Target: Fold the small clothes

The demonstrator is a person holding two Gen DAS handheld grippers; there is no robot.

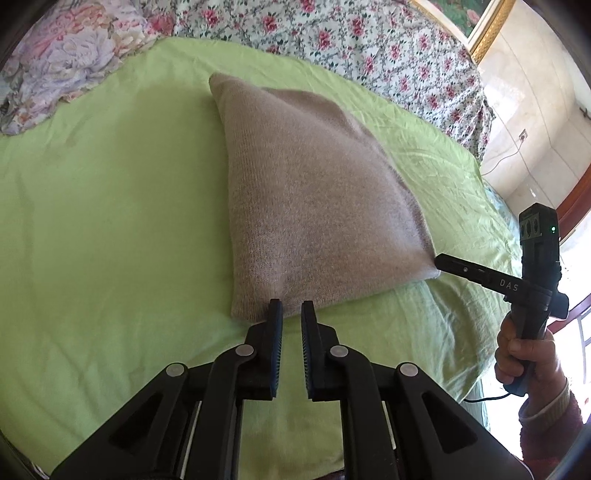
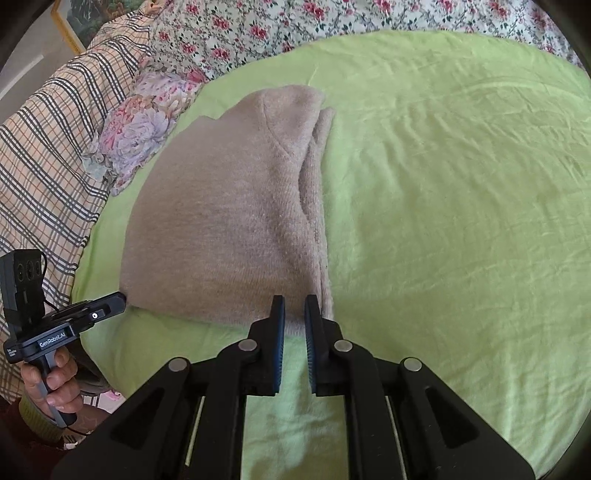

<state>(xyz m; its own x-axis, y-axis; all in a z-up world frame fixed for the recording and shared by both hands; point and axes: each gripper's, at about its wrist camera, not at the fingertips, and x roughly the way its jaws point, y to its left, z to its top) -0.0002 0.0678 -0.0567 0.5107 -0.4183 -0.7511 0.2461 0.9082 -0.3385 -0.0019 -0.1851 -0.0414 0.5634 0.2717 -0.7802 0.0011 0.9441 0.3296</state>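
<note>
One green sheet (image 1: 110,206) covers the bed and fills most of both views. Beyond it lie three patterned cloths: one white quilt with small red roses (image 1: 369,48) across the top of both frames, one cover with large pale flowers (image 1: 62,62) at the upper left of the left wrist view, and one checked blanket (image 2: 48,155) down the left side of the right wrist view.

One beige knitted sweater (image 1: 314,199) lies folded on the sheet at the centre of each frame (its layered edges show along the right side in the right wrist view (image 2: 229,221)). Its near hem sits just above the fingertips in both pictures.

There are two grippers, one in each hand. The left gripper (image 1: 291,314) is at the bottom centre of its own view, its two fingers nearly closed with only a narrow gap and nothing between them, the tips just at the sweater's near edge. The right gripper (image 2: 294,310) shows the same: two fingers almost together, empty, tips at the hem.

Each gripper also appears in the other's camera: the right one at the right edge, held by the right hand (image 1: 524,354) with a red sleeve (image 1: 554,417), and the left one at the lower left, held by the left hand (image 2: 51,384).

One gold picture frame (image 1: 491,29) hangs at the upper right.
</note>
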